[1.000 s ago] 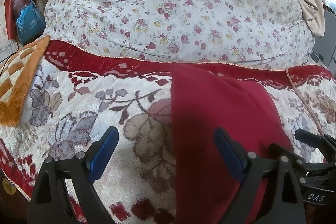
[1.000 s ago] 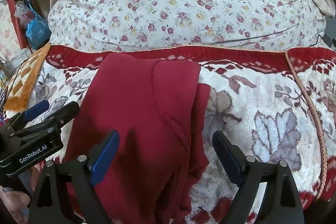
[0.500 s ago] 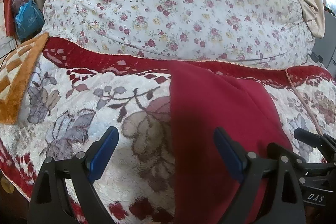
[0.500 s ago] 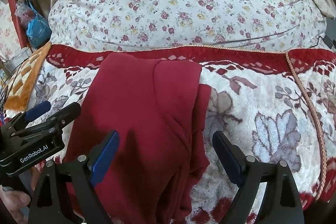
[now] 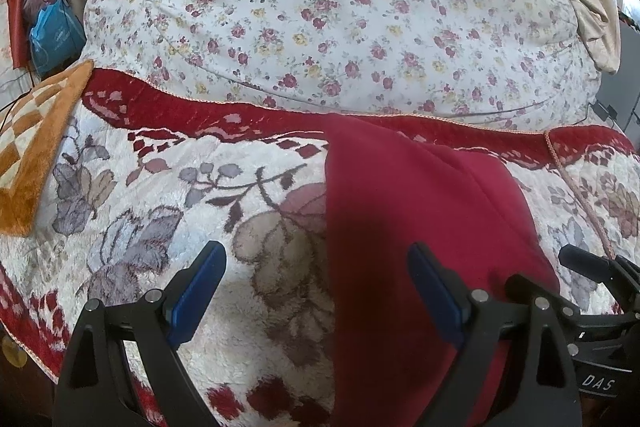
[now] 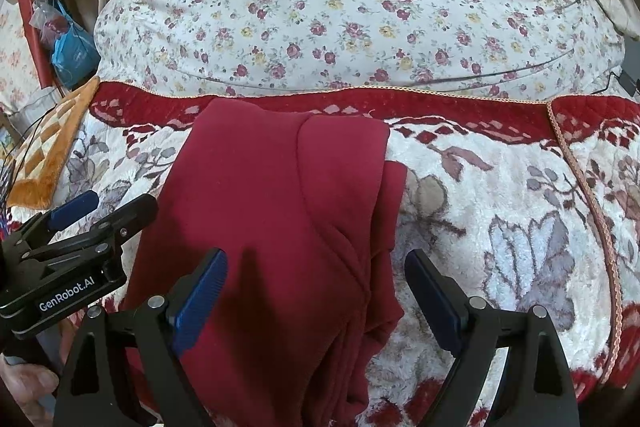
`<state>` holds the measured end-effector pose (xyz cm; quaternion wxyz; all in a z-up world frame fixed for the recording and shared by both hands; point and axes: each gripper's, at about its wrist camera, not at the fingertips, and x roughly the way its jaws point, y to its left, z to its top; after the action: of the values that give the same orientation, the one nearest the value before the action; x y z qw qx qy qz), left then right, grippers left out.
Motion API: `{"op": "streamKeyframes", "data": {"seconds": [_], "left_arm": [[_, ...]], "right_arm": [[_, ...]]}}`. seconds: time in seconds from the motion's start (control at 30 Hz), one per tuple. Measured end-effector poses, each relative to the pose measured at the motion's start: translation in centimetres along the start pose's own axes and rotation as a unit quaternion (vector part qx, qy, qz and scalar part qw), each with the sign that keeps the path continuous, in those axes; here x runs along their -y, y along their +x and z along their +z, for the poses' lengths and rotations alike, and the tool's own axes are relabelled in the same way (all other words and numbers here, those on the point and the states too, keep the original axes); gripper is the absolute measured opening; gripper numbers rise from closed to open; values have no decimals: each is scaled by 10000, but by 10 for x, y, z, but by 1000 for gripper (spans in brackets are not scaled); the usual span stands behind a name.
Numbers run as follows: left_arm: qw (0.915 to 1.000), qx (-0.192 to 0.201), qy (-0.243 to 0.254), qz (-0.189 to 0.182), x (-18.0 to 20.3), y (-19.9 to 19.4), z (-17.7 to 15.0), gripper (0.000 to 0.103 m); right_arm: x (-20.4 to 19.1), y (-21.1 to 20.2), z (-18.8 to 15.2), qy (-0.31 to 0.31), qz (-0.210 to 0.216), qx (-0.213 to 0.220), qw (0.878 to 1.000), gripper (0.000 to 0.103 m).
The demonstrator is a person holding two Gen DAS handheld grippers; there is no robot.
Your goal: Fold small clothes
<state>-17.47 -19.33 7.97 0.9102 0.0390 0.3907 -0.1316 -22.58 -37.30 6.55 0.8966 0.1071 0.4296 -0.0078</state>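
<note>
Red garment [image 6: 272,211], lengthwise-folded on floral blanket [image 6: 500,211]: soft, limp, likely light. Best pinched at near hem corners. Left gripper [image 5: 316,287] and right gripper [image 6: 316,287] both spread apart, empty

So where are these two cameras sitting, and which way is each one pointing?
Left wrist view: rides on the left gripper, looking forward over the folded dark red fleece garment; the right gripper shows at right.
Right wrist view: rides on the right gripper, above the garment; the left gripper and a bit of hand show at left.
Both share the garment, the plush flower-patterned blanket and the rose-print quilt.
</note>
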Motion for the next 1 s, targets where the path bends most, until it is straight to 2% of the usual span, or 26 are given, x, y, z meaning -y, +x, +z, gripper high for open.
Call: {"op": "streamKeyframes", "data": {"seconds": [1.0], "left_arm": [[9999,13,-91,112,-2,0,0,91]], "right_arm": [[-10,3,2,-76,35,15,10000,93]]}}
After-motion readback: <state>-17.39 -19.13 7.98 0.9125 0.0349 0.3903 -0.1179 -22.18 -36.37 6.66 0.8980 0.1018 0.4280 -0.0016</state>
